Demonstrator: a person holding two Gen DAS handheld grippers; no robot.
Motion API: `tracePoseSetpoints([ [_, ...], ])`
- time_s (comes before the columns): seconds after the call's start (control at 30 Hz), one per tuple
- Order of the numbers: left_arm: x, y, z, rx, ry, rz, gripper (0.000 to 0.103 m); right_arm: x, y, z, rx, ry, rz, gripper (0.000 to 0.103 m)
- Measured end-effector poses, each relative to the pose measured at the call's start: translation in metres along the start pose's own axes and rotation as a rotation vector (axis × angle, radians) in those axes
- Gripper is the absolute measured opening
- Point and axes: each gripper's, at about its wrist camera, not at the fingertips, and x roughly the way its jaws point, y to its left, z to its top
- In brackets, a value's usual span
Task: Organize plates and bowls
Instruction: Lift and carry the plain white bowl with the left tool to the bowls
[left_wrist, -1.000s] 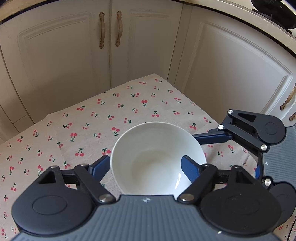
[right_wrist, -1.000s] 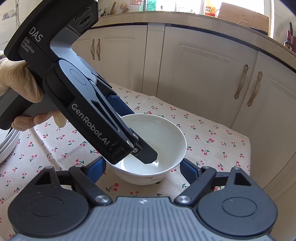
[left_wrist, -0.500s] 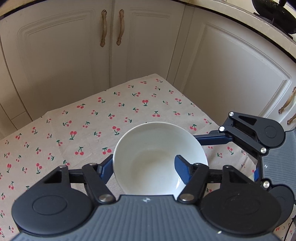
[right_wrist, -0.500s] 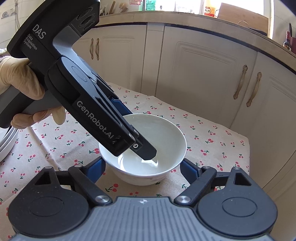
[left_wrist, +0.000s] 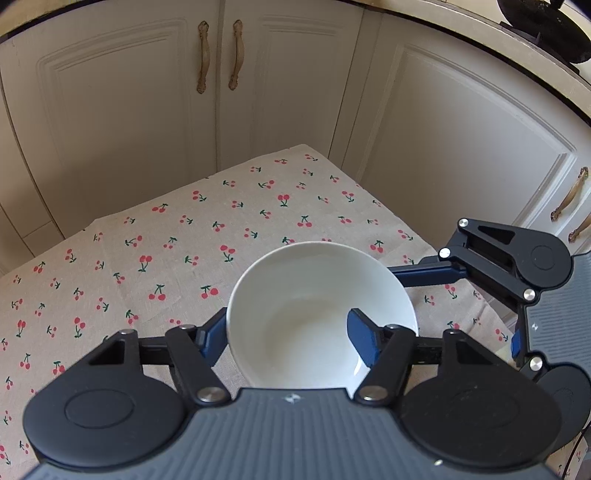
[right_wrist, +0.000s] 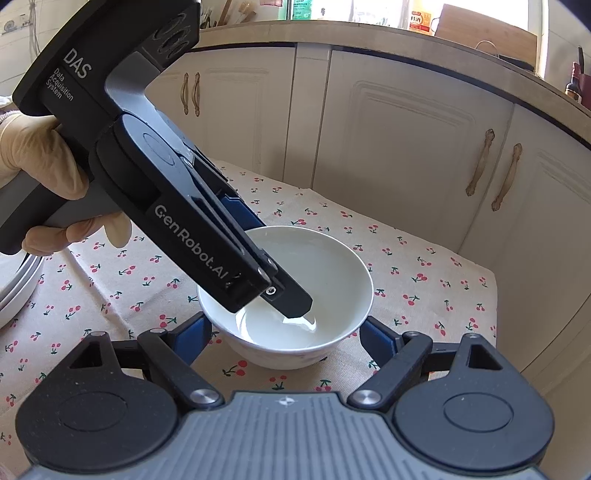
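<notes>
A white bowl (left_wrist: 314, 314) (right_wrist: 314, 273) stands on the cherry-print tablecloth (left_wrist: 166, 258). My left gripper (left_wrist: 288, 338) straddles the bowl's near-left rim, one finger inside the bowl and one outside, and is closing on the wall. In the right wrist view the left gripper (right_wrist: 288, 299) reaches down into the bowl from the left. My right gripper (right_wrist: 284, 338) is open just in front of the bowl, a finger on each side, not touching it. The right gripper shows at the right in the left wrist view (left_wrist: 491, 258).
Stacked white plates (right_wrist: 14, 284) lie at the left edge of the table. Cream cabinet doors (left_wrist: 258, 92) stand close behind the table. The table's far corner (left_wrist: 303, 147) and right edge (right_wrist: 491, 277) are near the bowl.
My left gripper's fingers have narrowed around the bowl's rim and the gripper has risen a little. The right gripper has stayed put.
</notes>
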Motion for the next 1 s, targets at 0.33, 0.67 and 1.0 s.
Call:
tracePoseSetpoints([
  [0.33,-0.037,-0.023,-0.01,0.029,-0.026,-0.02,0.066,-0.036,0.016,0.003,0.001,0.01,-0.004,0.09],
  [0.67,-0.087,-0.056,-0.035,0.064,-0.057,-0.041,0.067,-0.093,0.053,-0.003,-0.003,-0.013,-0.028,0.09],
  [1.0,-0.133,-0.085,-0.062,0.088,-0.08,-0.054,0.067,-0.141,0.092,-0.012,-0.007,-0.032,-0.046,0.09],
])
